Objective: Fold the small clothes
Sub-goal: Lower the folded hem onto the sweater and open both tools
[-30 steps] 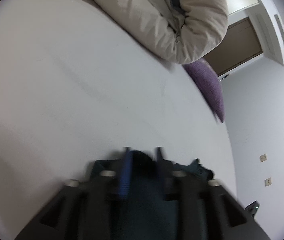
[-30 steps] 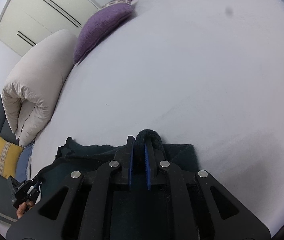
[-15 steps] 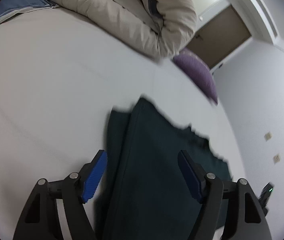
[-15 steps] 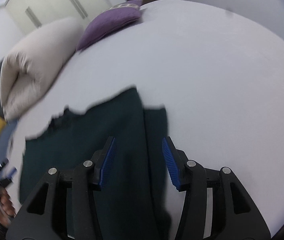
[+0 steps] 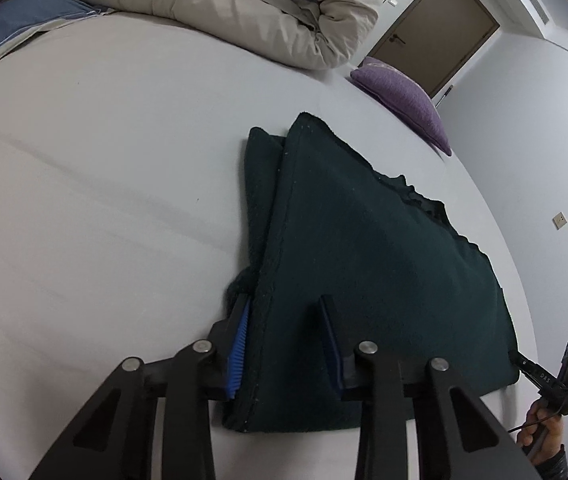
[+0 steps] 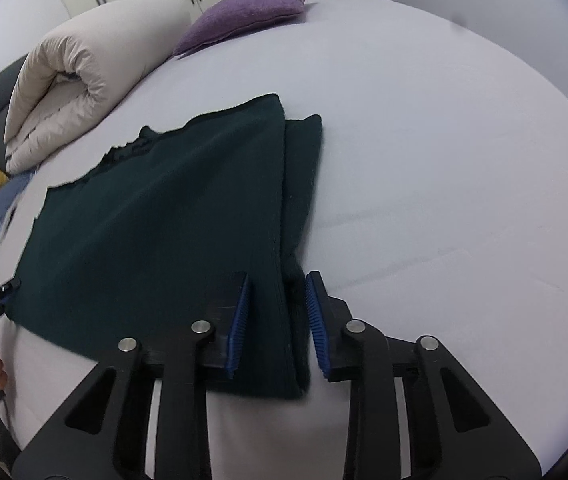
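Dark green garment (image 5: 372,264) folded flat on pale bed sheet (image 5: 104,184).
Left gripper (image 5: 284,340) and right gripper (image 6: 278,312) both spread, straddling garment edges, gripping nothing. Beige duvet (image 5: 252,4) at 12 o'clock, purple cushion (image 5: 404,100) and brown door (image 5: 440,24) at 1 o'clock.

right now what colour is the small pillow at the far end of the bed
Purple; the small pillow shows best in the right wrist view.
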`<state>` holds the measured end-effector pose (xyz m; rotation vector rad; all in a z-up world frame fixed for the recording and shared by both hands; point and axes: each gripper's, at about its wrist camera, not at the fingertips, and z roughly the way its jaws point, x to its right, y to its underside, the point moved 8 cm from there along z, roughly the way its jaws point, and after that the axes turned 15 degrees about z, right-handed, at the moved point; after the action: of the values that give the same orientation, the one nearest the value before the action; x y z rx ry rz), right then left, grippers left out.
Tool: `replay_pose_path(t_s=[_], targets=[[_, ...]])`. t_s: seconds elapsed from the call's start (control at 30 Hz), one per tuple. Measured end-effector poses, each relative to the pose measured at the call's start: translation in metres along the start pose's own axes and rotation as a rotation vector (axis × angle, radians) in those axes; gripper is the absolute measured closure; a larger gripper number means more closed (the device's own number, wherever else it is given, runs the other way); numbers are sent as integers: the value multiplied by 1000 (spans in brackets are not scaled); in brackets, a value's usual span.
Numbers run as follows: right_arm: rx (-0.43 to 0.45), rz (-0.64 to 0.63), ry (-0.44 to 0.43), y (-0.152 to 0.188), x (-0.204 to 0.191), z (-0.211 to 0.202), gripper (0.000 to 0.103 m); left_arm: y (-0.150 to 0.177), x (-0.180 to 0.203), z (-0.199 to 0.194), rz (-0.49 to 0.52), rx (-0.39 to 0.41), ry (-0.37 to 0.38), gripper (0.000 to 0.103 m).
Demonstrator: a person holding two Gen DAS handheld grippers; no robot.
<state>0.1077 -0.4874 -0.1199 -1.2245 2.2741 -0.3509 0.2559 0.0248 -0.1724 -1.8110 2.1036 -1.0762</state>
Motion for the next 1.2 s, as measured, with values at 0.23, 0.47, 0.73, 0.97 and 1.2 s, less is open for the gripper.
replay_pose_path(t_s=[0.23, 0.47, 0.73, 0.97, 1.2], targets=[[8, -11, 7, 0, -3, -3, 97, 2, -4, 2, 21, -5, -31, 89], [24, 13, -12, -4, -8, -14, 98, 4, -5, -6, 45, -6, -34, 96], [-3, 55, -31, 6, 6, -14, 98, 9, -8, -10, 24, 0, -29, 97], [-33, 93, -49, 9, 14, -3, 98, 12, -10, -1, 21, -12, -26, 97], [-40, 66, -41, 10, 11, 2, 98, 16, -12, 3, -8, -12, 4, 95]])
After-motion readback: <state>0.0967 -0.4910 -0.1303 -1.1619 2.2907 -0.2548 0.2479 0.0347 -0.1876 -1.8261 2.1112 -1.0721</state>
